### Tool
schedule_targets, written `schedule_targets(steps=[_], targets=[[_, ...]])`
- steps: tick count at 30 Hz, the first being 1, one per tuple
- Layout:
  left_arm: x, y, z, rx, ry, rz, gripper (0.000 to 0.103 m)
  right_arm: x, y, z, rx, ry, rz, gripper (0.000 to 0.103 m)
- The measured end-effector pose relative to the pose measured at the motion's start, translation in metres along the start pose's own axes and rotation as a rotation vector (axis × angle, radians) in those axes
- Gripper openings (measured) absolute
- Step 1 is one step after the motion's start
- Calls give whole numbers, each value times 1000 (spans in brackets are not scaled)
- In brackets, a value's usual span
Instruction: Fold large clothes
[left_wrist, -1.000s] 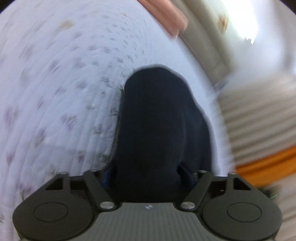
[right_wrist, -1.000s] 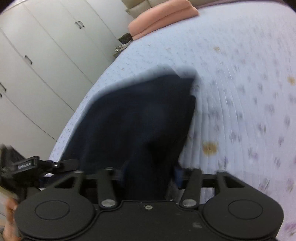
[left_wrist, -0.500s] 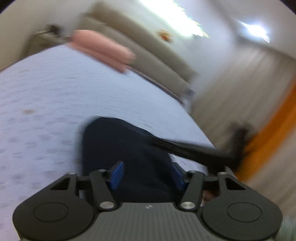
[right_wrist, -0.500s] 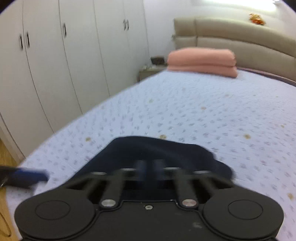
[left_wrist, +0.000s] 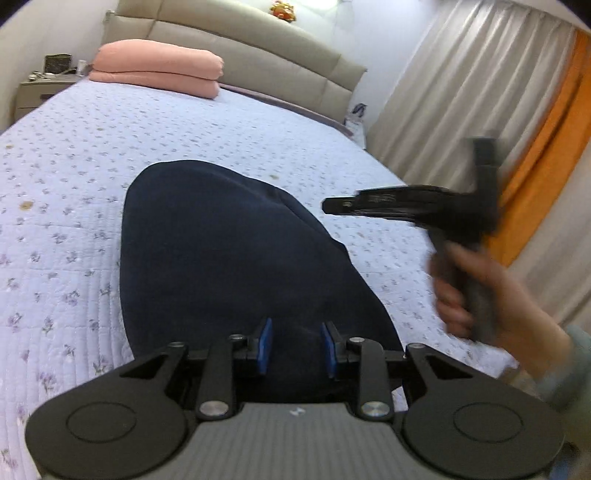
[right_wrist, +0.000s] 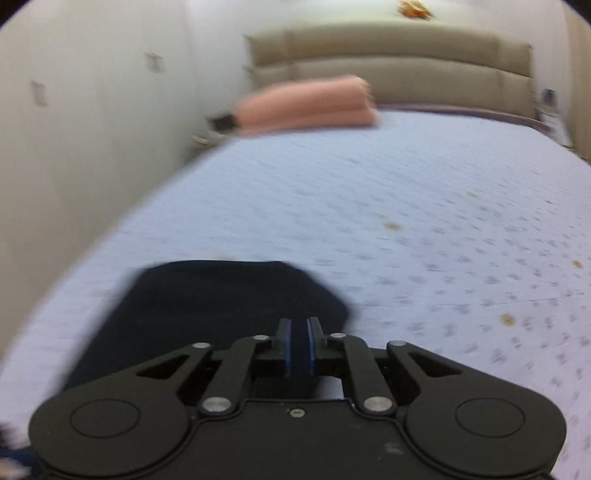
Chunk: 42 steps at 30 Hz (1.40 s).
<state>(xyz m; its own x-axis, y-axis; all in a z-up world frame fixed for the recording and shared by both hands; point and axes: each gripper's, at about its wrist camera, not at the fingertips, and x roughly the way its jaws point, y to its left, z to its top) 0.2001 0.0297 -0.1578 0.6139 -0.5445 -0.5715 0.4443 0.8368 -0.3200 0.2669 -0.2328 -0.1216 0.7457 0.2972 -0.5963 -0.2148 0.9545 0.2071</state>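
A dark navy garment (left_wrist: 229, 266) lies on the bed's pale floral quilt (left_wrist: 74, 155), stretching away from my left gripper (left_wrist: 297, 345). The left gripper's blue pads stand apart over the near edge of the cloth, open. In the right wrist view the garment (right_wrist: 207, 299) lies low and left. My right gripper (right_wrist: 300, 347) has its blue pads nearly together, with dark cloth between them. The right gripper also shows in the left wrist view (left_wrist: 417, 206), held in a hand at the right, blurred.
A folded pink blanket (left_wrist: 159, 72) sits at the head of the bed by the beige padded headboard (left_wrist: 258, 48). A nightstand (left_wrist: 37, 92) is far left. Curtains (left_wrist: 480, 92) hang at the right. White wardrobe doors (right_wrist: 74, 129) run along the left in the right wrist view.
Both grippers have lowered the garment onto the bed and tilted up. The left gripper's pads, earlier on the cloth, now stand apart. The right gripper has swung right.
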Motion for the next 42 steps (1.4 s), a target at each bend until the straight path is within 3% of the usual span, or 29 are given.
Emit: schedule_targets(steps=[3,7,13,14,15,16,18,21,23,31,33,35,38,42], targets=[[-5,3,-2,-44,-10,33,32,-2,32,-22,-39,103,45,11],[-9,-1,-2,-76,0,55,32,-10,40,-61,-45,196,17,7],[-45,-3,-7,-138,2,97,31,-55,32,-88,128,304,-28,11],[-54,-9,-9,-118,2,129,31,-67,33,-90,128,300,-30,13],[-61,-15,-11,-95,4,155,31,-79,35,-91,126,289,-34,30],[-69,-22,-13,-72,7,179,31,-88,36,-92,131,283,-42,59],[-89,-41,-14,-20,-7,218,32,-109,36,-93,167,252,-67,82],[-119,-70,-11,53,-71,257,40,-138,37,-91,247,248,-19,82],[-138,-88,-8,93,-121,289,54,-162,46,-80,253,207,7,86],[-216,-153,8,132,-318,448,91,-247,92,-41,171,-38,-164,101],[-233,-164,8,121,-369,470,93,-265,102,-40,166,-117,-202,103],[-244,-172,10,114,-363,500,100,-278,112,-40,137,-153,-217,103],[-251,-178,14,79,-271,577,100,-280,127,-40,70,-114,-234,103],[-261,-174,7,15,-273,634,100,-272,136,-47,58,-77,-225,103]])
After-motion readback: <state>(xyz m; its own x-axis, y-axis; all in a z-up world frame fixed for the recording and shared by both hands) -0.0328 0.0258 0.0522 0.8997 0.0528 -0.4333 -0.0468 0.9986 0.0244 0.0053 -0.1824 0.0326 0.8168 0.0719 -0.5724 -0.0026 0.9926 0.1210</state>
